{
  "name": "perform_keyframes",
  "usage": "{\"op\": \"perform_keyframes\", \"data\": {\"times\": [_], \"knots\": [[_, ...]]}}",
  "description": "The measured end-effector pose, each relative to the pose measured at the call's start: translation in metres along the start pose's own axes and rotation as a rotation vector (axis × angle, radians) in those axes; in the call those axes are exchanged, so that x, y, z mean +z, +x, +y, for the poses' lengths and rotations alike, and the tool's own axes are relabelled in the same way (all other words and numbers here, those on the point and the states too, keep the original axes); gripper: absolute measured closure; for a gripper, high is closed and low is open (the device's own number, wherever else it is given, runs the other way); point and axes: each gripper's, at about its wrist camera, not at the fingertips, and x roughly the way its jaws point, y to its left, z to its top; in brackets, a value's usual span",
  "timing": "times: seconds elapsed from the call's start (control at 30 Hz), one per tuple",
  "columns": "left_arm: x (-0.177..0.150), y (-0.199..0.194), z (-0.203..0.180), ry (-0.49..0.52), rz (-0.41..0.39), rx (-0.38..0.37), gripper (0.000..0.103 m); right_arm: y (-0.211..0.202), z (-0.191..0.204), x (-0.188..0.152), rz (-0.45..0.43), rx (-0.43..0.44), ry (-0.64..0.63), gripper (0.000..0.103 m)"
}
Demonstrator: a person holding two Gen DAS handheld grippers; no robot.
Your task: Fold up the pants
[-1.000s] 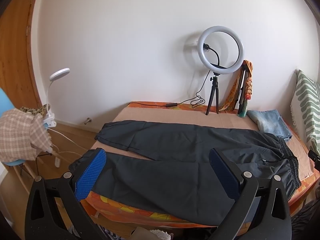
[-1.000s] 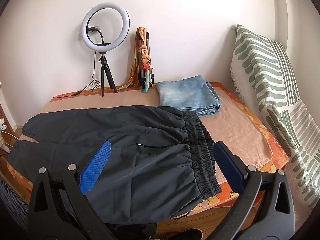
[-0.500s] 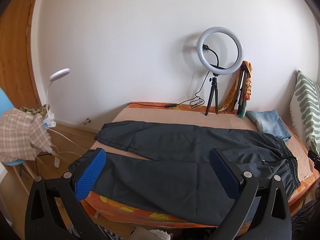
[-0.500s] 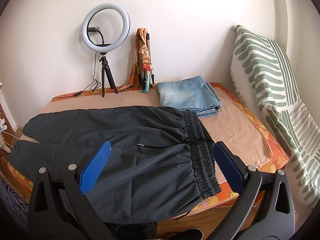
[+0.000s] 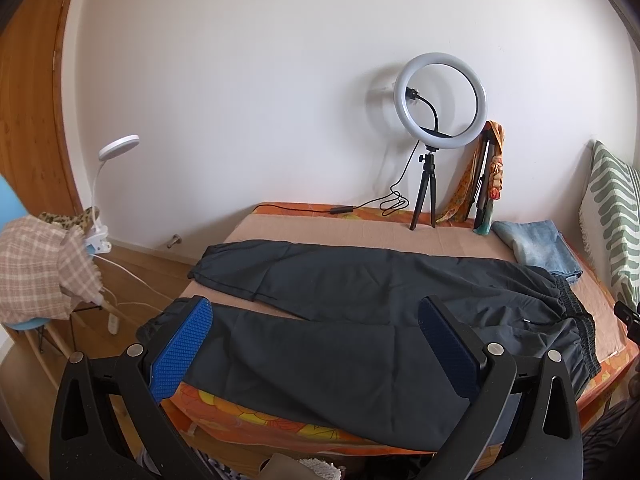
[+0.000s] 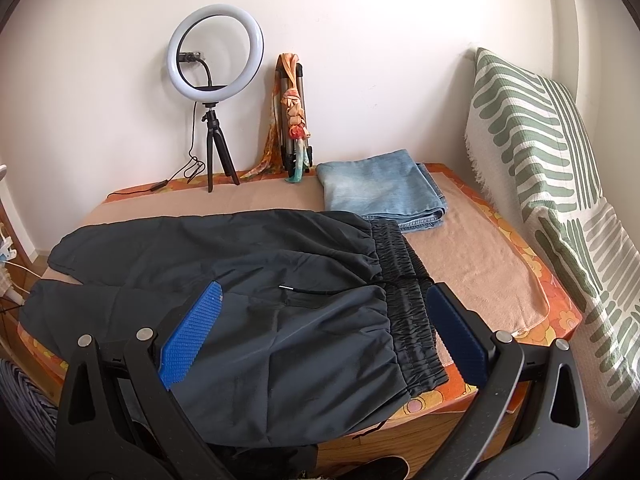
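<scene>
Dark grey pants [image 5: 360,312] lie spread flat across the bed, legs pointing left and the elastic black waistband [image 6: 404,300] at the right. The near leg overhangs the bed's front edge. My left gripper [image 5: 316,344] hovers open in front of the near leg, its blue pads [image 5: 182,350] wide apart with nothing between them. My right gripper [image 6: 324,332] is open too, held before the waist end of the pants [image 6: 256,300], and touches no cloth.
Folded blue jeans [image 6: 380,192] lie at the bed's back right. A ring light on a tripod [image 5: 438,120] and a folded tripod with a scarf [image 6: 294,120] stand by the wall. A striped cushion [image 6: 552,184] leans right. Left of the bed stand a chair with checked cloth [image 5: 44,268] and a clip lamp [image 5: 116,148].
Both views have shifted very slightly. The pants lie as before and both grippers remain open.
</scene>
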Motion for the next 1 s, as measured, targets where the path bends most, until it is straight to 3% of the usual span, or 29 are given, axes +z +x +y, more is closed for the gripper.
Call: {"op": "perform_keyframes", "data": {"times": [0.77, 1.0], "knots": [[-0.002, 0.005, 0.001, -0.001, 0.009, 0.001, 0.001, 0.005, 0.007, -0.003, -0.002, 0.011, -0.013, 0.000], [-0.003, 0.011, 0.020, 0.002, 0.018, 0.028, 0.001, 0.008, 0.025, 0.000, -0.015, 0.051, -0.067, 0.000]]}}
